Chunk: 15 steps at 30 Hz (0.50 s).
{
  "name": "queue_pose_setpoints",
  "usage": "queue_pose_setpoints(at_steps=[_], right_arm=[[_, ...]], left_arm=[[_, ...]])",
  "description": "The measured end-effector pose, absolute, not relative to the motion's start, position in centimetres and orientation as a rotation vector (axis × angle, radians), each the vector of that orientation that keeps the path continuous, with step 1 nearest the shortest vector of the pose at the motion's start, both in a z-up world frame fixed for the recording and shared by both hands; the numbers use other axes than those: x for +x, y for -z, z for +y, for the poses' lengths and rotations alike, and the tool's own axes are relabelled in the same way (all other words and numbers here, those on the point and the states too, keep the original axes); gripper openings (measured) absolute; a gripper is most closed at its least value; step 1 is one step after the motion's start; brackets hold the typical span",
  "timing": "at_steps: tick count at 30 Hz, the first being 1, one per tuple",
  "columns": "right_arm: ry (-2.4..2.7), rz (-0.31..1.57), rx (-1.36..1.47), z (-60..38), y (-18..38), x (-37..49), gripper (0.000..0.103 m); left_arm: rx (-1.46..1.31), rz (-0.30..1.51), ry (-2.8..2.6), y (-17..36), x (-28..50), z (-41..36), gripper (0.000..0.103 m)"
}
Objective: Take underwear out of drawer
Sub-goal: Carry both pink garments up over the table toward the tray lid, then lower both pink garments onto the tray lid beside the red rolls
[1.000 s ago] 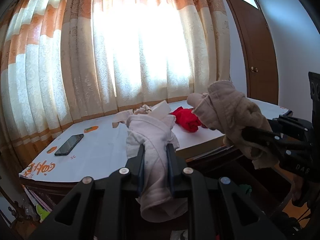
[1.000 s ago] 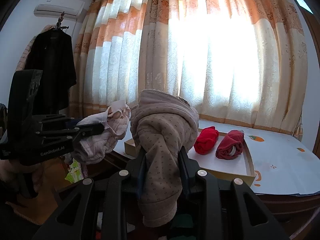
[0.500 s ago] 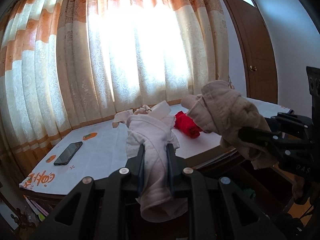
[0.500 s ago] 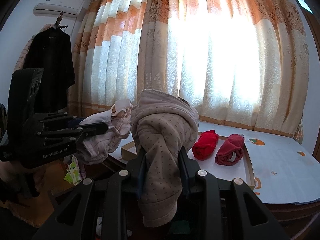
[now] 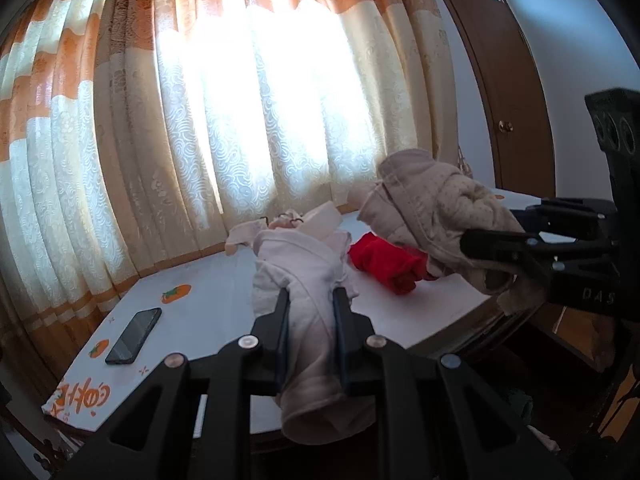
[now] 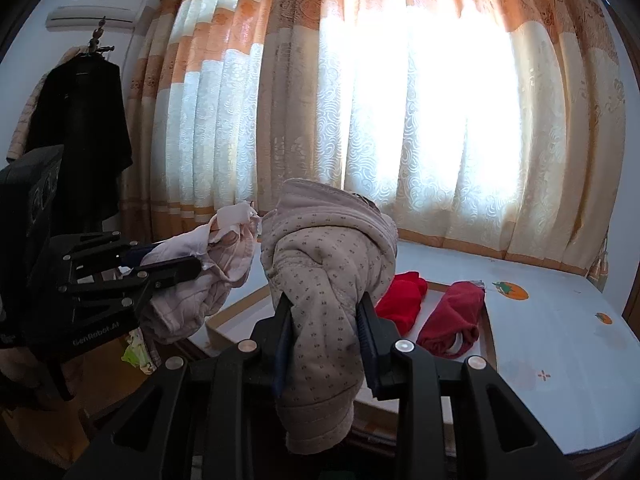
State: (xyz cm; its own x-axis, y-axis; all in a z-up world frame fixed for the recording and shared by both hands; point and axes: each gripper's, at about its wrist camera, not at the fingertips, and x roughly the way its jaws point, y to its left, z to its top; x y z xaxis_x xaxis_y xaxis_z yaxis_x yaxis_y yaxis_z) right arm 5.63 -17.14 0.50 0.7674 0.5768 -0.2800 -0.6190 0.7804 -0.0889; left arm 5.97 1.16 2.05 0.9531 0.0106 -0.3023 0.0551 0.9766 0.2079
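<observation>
My left gripper (image 5: 308,300) is shut on a rolled pale pink underwear (image 5: 300,276) and holds it in the air in front of the table. My right gripper (image 6: 325,304) is shut on a rolled beige dotted underwear (image 6: 328,264), also in the air. Each gripper shows in the other's view: the right gripper (image 5: 476,240) with the beige roll (image 5: 436,208), the left gripper (image 6: 188,266) with the pink roll (image 6: 200,264). A shallow drawer box (image 6: 489,332) lies on the table and holds two red rolls (image 6: 404,300) (image 6: 456,316).
The table (image 5: 224,292) has a white cloth with orange prints. A black phone (image 5: 134,335) lies at its left. Curtains (image 6: 400,100) hang behind. A dark coat (image 6: 80,120) hangs at the left wall. A wooden door (image 5: 500,92) is at the right.
Both grippers have risen a little and come nearer to the table, each still holding its roll. The drawer box and red rolls now sit lower in both views.
</observation>
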Motion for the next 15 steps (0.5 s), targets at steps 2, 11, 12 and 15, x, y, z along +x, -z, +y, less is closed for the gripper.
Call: queue_pose_setpoints(at_steps=[2, 11, 12, 15], right_arm=[[-0.651, 0.252, -0.188, -16.7, -0.7, 6.2, 0.033], [-0.621, 0.361, -0.169, -15.3, -1.8, 10.8, 0.033], [-0.620, 0.373, -0.163, -15.1, -1.9, 11.5, 0.033], [-0.614, 0.408, -0.158, -14.6, -2.0, 13.1, 0.033]], left_arm=[[0.205, 0.321, 0.031, -2.3, 6.8, 1.5, 0.017], [0.212, 0.373, 0.045, -3.4, 11.7, 2.5, 0.017], [0.218, 0.379, 0.045, -3.5, 12.2, 2.6, 0.017], [0.222, 0.397, 0.048, -3.5, 13.9, 2.9, 0.017]])
